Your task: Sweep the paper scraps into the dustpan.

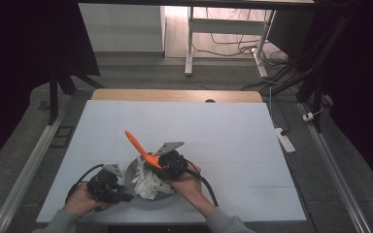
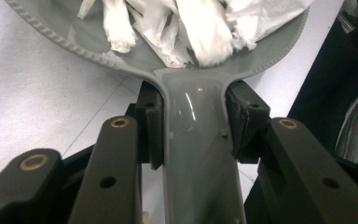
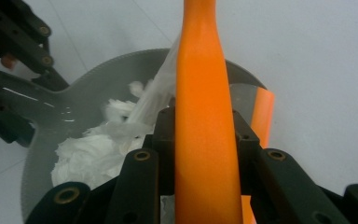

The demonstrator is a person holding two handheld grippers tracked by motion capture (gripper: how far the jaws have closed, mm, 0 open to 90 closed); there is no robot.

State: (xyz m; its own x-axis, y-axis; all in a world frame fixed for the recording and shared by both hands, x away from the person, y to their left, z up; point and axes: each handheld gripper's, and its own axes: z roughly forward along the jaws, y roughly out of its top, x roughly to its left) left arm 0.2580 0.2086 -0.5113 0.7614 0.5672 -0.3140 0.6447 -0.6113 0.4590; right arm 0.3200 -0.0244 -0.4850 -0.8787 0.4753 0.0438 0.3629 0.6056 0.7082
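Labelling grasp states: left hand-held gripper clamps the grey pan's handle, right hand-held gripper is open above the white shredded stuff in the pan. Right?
Wrong on the right hand-held gripper: it is shut on an orange plastic spatula handle, as the right gripper view shows. The rest holds: the left hand-held gripper clamps the handle of the grey pan, which holds white shredded material.

White table (image 1: 223,126), grey dustpan (image 1: 130,174) on it

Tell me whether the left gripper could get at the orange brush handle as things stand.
Probably not. The left gripper is shut on the grey dustpan's handle, so it is occupied. The orange brush handle lies across the pan, already clamped by the right gripper. Freeing the dustpan would have to come first.
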